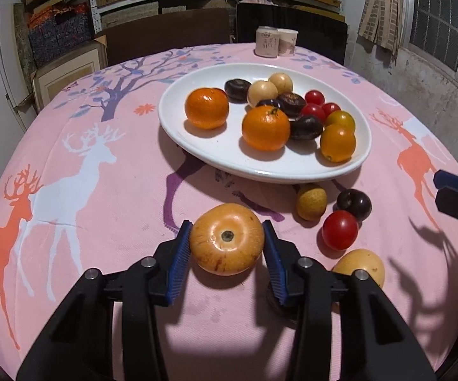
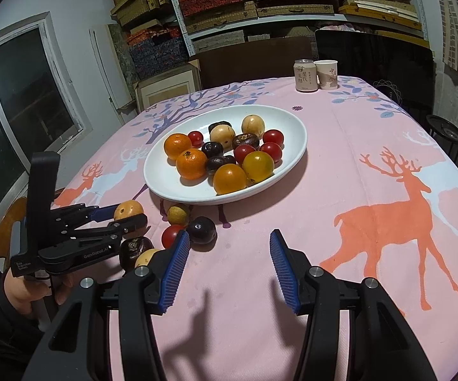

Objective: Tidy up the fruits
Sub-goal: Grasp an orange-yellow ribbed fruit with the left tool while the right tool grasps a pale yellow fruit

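Note:
My left gripper (image 1: pixel 227 238) is shut on a yellow-orange round fruit (image 1: pixel 226 243) low over the pink tablecloth, in front of the white oval plate (image 1: pixel 178 108). It also shows in the right wrist view (image 2: pixel 124 217), holding that fruit (image 2: pixel 128 209). The plate (image 2: pixel 292 120) holds oranges, tomatoes, dark plums and pale fruits. Loose beside the left gripper lie a small yellow fruit (image 1: pixel 311 201), a dark plum (image 1: pixel 353 203), a red tomato (image 1: pixel 339 229) and a yellow fruit (image 1: pixel 360 265). My right gripper (image 2: pixel 227 254) is open and empty above the cloth, right of these.
A drink can (image 2: pixel 305 75) and a paper cup (image 2: pixel 326 74) stand at the table's far edge. Dark chairs (image 2: pixel 375 60) stand behind the table, with shelves of boxes beyond. A window is at the left. A black stool (image 2: pixel 446 133) stands at the right.

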`<state>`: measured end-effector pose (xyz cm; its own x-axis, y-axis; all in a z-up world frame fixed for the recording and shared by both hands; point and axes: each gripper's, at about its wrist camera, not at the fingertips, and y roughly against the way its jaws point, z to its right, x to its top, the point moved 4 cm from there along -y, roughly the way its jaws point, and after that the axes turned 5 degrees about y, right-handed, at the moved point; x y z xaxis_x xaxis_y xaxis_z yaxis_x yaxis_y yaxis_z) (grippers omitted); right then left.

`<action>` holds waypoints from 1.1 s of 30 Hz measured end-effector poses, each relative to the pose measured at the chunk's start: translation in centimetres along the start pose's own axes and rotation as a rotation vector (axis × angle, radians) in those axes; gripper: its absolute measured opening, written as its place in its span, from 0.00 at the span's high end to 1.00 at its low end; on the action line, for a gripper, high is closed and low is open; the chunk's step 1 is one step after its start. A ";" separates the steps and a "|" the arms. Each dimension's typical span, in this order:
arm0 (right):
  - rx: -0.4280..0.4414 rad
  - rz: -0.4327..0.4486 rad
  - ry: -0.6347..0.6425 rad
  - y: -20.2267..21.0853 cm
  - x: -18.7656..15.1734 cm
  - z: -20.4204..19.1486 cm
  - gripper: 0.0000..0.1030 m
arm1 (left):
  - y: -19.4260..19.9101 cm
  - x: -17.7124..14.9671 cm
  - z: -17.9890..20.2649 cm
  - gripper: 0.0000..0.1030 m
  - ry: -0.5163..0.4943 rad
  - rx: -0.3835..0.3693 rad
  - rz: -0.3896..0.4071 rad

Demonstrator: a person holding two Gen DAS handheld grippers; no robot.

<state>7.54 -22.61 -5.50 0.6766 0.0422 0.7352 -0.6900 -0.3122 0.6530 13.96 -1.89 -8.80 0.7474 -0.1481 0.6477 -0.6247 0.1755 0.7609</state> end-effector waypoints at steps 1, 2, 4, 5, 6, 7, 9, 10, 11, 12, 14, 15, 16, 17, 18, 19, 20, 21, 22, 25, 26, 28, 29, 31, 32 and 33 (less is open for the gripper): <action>0.001 -0.005 0.003 -0.1 0.0 -0.1 0.48 | 0.2 0.1 -0.1 0.58 0.009 -0.002 0.008; 0.001 -0.011 0.008 -0.2 -0.1 -0.2 0.48 | 0.3 0.1 -0.2 0.58 0.012 0.001 0.011; 0.003 -0.027 0.020 -0.5 -0.2 -0.5 0.48 | 0.6 0.0 -0.1 0.58 0.014 0.006 0.017; 0.008 -0.032 0.026 -0.6 -0.3 -0.7 0.48 | 0.8 -0.1 -0.1 0.58 0.015 0.007 0.020; 0.015 -0.043 0.038 -0.9 -0.4 -1.0 0.48 | 1.0 -0.1 -0.1 0.58 0.017 0.010 0.024; 0.024 -0.060 0.057 -1.2 -0.5 -1.5 0.48 | 1.2 -0.2 -0.1 0.58 0.021 0.008 0.027; 0.053 -0.095 0.091 -1.9 -0.8 -2.7 0.48 | 1.6 -0.4 -0.2 0.58 0.032 0.009 0.028; 0.070 -0.114 0.112 -2.4 -1.0 -3.3 0.48 | 1.7 -0.5 -0.2 0.58 0.036 0.009 0.028; 0.083 -0.134 0.136 -2.9 -1.3 -4.1 0.48 | 1.8 -0.6 -0.3 0.58 0.040 0.010 0.025; 0.089 -0.148 0.153 -3.3 -1.5 -4.6 0.48 | 2.0 -0.7 -0.5 0.58 0.046 0.011 0.026; 0.095 -0.155 0.174 -4.0 -1.6 -5.5 0.47 | 2.3 -0.8 -0.7 0.58 0.055 0.010 0.029; 0.097 -0.145 0.177 -4.0 -1.5 -5.7 0.46 | 2.4 -0.9 -0.8 0.58 0.057 0.010 0.030; 0.094 -0.142 0.180 -4.1 -1.3 -5.8 0.45 | 2.6 -1.0 -0.9 0.58 0.059 0.010 0.030; 0.093 -0.143 0.175 -4.2 -1.0 -5.9 0.45 | 2.7 -1.1 -0.9 0.58 0.060 0.010 0.031; 0.097 -0.154 0.168 -4.3 -0.9 -6.0 0.45 | 2.7 -1.1 -0.9 0.58 0.061 0.011 0.032; 0.107 -0.160 0.164 -4.2 -0.9 -6.2 0.45 | 2.9 -1.2 -0.9 0.58 0.061 0.011 0.034; 0.129 -0.164 0.164 -4.1 -1.0 -6.5 0.45 | 3.1 -1.3 -1.0 0.58 0.062 0.011 0.038; 0.144 -0.167 0.172 -4.0 -1.2 -6.8 0.45 | 3.2 -1.3 -1.0 0.58 0.064 0.010 0.042; 0.148 -0.169 0.186 -4.0 -1.3 -7.1 0.45 | 3.3 -1.3 -1.1 0.58 0.065 0.009 0.043; 0.102 -0.188 0.240 -4.6 -2.1 -7.6 0.45 | 3.3 -1.5 -1.2 0.58 0.071 0.008 0.041; 0.095 -0.198 0.250 -4.9 -2.2 -7.7 0.45 | 3.3 -1.5 -1.2 0.58 0.072 0.008 0.040; 0.091 -0.204 0.270 -5.2 -2.5 -7.9 0.47 | 3.3 -1.6 -1.2 0.58 0.071 0.007 0.040; 0.088 -0.204 0.291 -5.4 -2.6 -8.2 0.52 | 3.3 -1.5 -1.2 0.58 0.070 0.008 0.039; 0.094 -0.210 0.307 -5.7 -2.9 -8.4 0.58 | 3.2 -1.6 -1.2 0.58 0.069 0.008 0.038; 0.093 -0.203 0.303 -5.6 -2.9 -8.4 0.58 | 3.2 -1.7 -1.2 0.58 0.070 0.009 0.037; 0.095 -0.201 0.290 -5.5 -2.9 -8.2 0.58 | 3.2 -1.7 -1.2 0.58 0.070 0.008 0.037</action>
<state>7.26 -13.25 -9.76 0.6856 0.3747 0.6242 -0.5149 -0.3565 0.7796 10.95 0.09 -7.50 0.7375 -0.0736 0.6714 -0.6538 0.1719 0.7369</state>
